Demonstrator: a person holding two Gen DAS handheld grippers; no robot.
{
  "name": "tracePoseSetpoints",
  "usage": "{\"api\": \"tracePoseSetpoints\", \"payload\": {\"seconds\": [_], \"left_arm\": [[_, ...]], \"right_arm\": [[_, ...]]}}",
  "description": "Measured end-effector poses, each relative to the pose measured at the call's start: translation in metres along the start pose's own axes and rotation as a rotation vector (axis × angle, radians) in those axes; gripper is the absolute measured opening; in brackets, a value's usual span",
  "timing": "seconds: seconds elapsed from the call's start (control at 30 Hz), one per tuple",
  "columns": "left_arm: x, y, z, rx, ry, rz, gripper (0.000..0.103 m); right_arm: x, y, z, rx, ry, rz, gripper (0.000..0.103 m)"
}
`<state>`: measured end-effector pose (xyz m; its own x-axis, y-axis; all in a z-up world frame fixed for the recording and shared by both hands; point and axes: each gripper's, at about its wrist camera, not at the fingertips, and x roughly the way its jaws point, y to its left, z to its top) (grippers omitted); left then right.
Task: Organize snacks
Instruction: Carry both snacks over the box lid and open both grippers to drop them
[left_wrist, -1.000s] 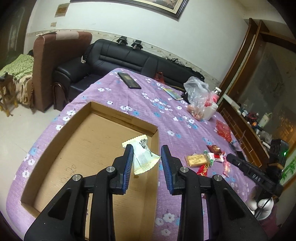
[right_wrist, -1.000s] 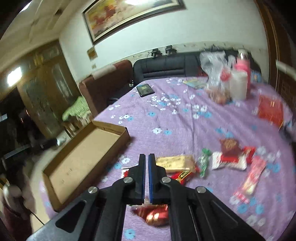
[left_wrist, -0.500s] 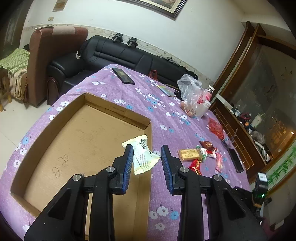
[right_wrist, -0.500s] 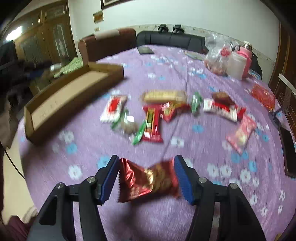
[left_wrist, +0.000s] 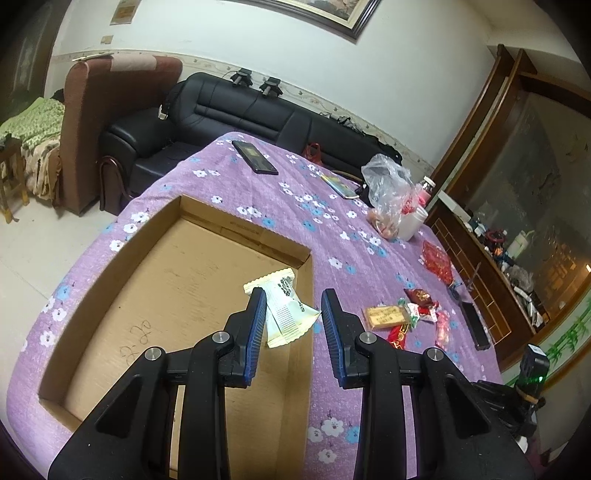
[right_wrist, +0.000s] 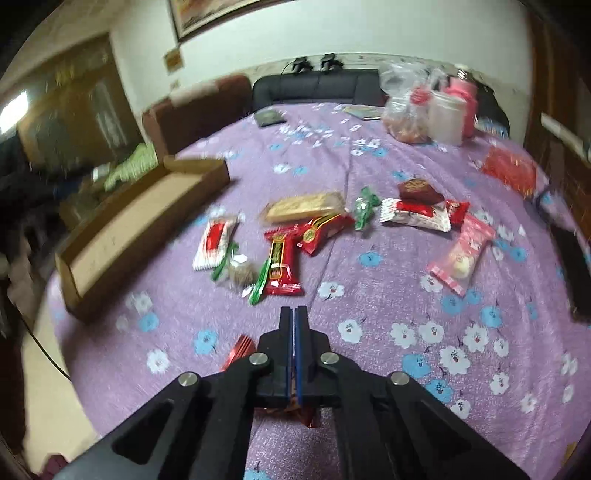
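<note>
Left wrist: fingers (left_wrist: 293, 314) grasp white packet (left_wrist: 286, 312) over bare cardboard box (left_wrist: 155, 236); right fingers (right_wrist: 294, 325) clenched.

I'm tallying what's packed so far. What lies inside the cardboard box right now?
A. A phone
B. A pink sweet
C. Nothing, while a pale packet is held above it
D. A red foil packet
C: the cardboard box floor is bare, and the left claw holds the pale packet over it.

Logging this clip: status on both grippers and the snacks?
Left gripper clamping white snack packet above cardboard box. Right gripper shut on red foil packet. Other snacks loose on the tablecloth; nothing blocking.
</note>
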<state>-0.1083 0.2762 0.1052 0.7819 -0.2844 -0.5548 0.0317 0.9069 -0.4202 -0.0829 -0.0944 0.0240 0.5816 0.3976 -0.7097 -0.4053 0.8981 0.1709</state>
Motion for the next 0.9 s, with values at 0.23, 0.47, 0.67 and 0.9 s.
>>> {"api": "tracePoseSetpoints", "payload": {"seconds": [0.23, 0.47, 0.67, 0.9], "left_arm": [[0.004, 0.007, -0.006, -0.031, 0.016, -0.015, 0.030], [0.008, -0.004, -0.007, 0.000, 0.025, -0.009, 0.030], [0.014, 0.007, -0.005, -0.021, 0.036, -0.001, 0.030], [0.030, 0.022, 0.013, -0.070, 0.060, -0.030, 0.030]], "right_arm": [[-0.003, 0.020, -0.023, -0.124, 0.027, -0.055, 0.080], [0.015, 0.049, -0.029, -0.232, 0.040, -0.111, 0.046], [0.010, 0.037, -0.026, -0.169, 0.043, -0.086, 0.036], [0.002, 0.035, 0.003, -0.123, 0.010, -0.032, 0.019]]}}
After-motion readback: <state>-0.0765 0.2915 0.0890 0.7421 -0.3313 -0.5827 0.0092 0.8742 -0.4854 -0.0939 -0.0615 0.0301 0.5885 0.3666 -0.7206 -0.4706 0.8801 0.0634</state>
